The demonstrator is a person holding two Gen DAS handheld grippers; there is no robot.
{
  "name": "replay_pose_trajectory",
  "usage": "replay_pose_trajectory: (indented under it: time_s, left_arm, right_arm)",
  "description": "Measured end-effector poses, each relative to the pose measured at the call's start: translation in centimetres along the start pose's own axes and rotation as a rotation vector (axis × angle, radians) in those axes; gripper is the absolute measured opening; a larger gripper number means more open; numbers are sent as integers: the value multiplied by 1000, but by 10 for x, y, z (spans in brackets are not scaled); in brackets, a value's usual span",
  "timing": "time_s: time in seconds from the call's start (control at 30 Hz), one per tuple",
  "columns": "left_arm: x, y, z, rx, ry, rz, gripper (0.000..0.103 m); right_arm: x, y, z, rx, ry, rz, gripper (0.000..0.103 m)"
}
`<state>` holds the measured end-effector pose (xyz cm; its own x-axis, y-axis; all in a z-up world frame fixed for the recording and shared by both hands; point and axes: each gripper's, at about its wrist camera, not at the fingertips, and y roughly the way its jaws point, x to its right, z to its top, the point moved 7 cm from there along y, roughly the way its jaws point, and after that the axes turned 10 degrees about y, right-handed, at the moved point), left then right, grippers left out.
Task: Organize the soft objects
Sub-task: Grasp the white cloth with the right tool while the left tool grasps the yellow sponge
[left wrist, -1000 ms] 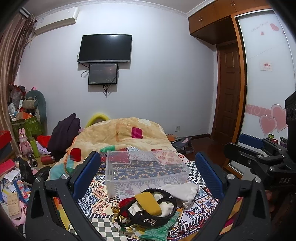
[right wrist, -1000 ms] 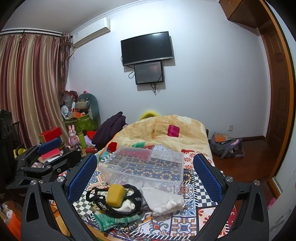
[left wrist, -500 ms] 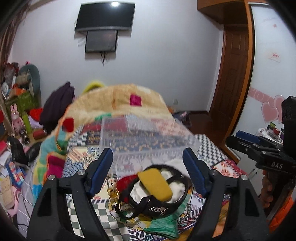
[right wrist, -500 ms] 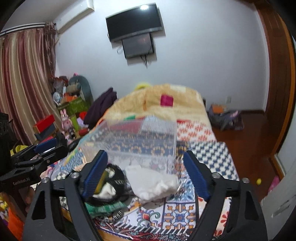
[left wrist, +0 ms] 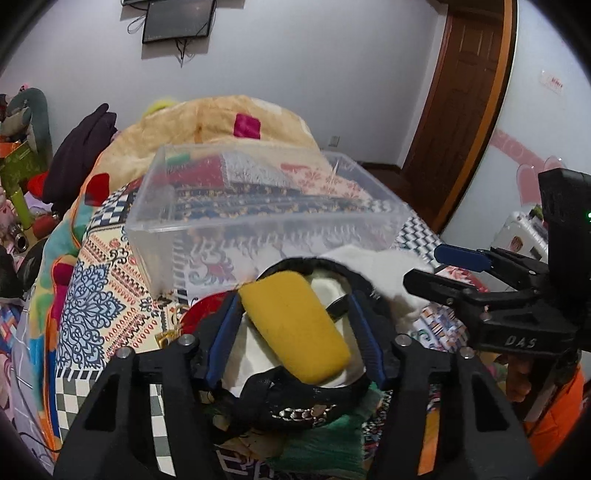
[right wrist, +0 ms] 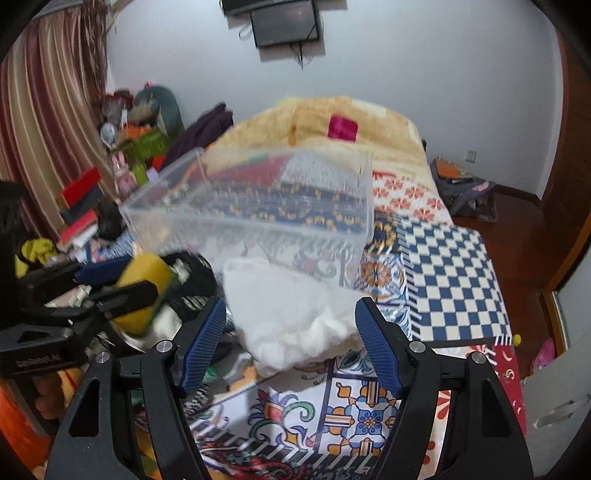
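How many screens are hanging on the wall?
2. A smaller dark screen hangs on the white wall past the bed, with cables dangling below. A bigger one hangs right above it, mostly cut off by the picture's top edge.

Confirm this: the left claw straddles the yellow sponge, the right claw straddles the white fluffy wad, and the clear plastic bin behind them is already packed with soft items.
Only the bin part is wrong. In the left wrist view the clear plastic bin holds nothing; the patterned bedspread shows through it. The left claw does straddle the yellow sponge, the right claw the white wad.
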<state>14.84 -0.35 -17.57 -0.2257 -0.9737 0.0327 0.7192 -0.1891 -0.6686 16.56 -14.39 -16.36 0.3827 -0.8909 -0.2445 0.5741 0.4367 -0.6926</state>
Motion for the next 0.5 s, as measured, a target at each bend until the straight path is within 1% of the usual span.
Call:
replay_pose_trajectory:
  time_s: [0.07, 0.1, 0.13, 0.2, 0.23, 0.3, 0.4, 0.5]
  left_arm:
    - [-2, 3, -3, -11, -8, -7, 46]
    - [-4, 3, -3, -11, -17, -13, 44]
    - [-4, 2, -3, -7, -23, -17, 42]
    - [-6, -2, -1, 4, -30, -21, 38]
    - [-6, -4, 0, 11, -32, -21, 38]
    - [-9, -8, 3, 25, -35, -21, 36]
    - [-10, -18, 8, 51, -37, -12, 35]
    - [-13, -34, 16, 103, -36, 13, 35]
  right_arm:
    - [4, 9, -3, -29, 5, -18, 61]
    - [6, 13, -6, -50, 11, -18, 51]
    - [9, 16, -7, -65, 18, -15, 46]
    - [10, 18, -7, -71, 27, -9, 25]
    - [10, 17, -8, -75, 29, 4, 17]
    - [8, 14, -7, -70, 25, 14, 11]
    - [5, 10, -6, -50, 10, 4, 10]
    - [0, -1, 1, 0, -7, 12, 11]
